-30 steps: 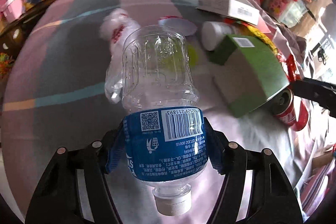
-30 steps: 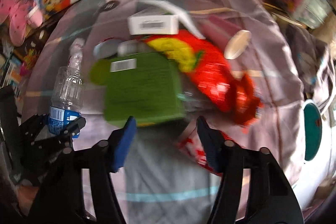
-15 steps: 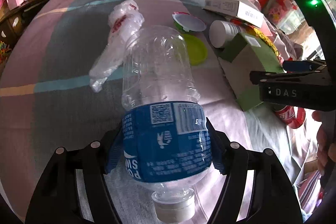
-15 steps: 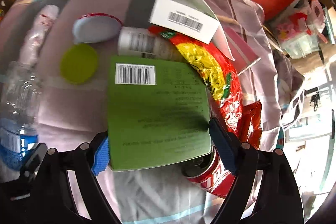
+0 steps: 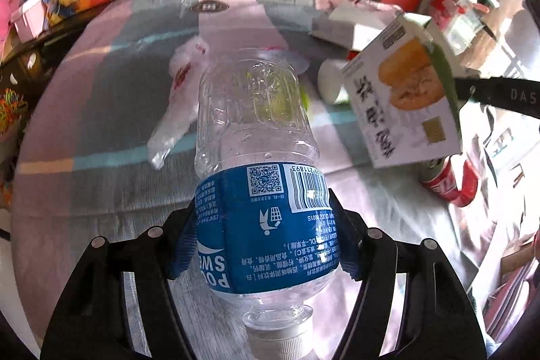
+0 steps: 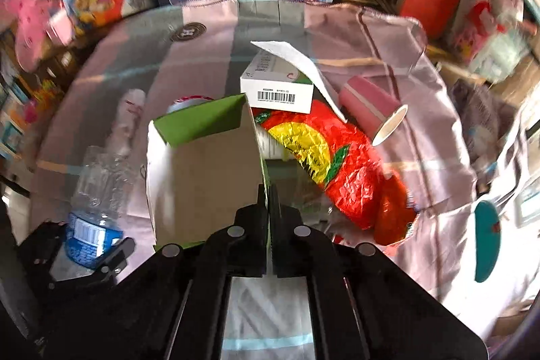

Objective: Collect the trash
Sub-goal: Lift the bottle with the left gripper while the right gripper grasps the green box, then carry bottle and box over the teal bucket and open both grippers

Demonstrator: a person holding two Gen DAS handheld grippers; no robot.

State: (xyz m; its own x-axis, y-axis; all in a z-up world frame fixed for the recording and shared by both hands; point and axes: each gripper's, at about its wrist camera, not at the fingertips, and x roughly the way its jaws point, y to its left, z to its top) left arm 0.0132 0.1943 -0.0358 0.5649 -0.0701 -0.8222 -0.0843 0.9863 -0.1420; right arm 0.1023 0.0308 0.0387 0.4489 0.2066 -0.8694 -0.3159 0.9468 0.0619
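Right wrist: fingers [image 6: 269,198] pinched on green box [image 6: 206,171] wall edge; left fingers [image 5: 263,225] clamping bottle [image 5: 260,177].

surface: striped cloth [image 6: 209,56] | on it: red wrapper [image 6: 337,164]; pink cup [image 6: 371,110]; can [image 5: 452,184]

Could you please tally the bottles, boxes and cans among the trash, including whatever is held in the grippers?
Bottles: 2 (blue-label bottle, crushed bottle)
Boxes: 2 (food box, white box)
Cans: 1 (red can)
Total: 5
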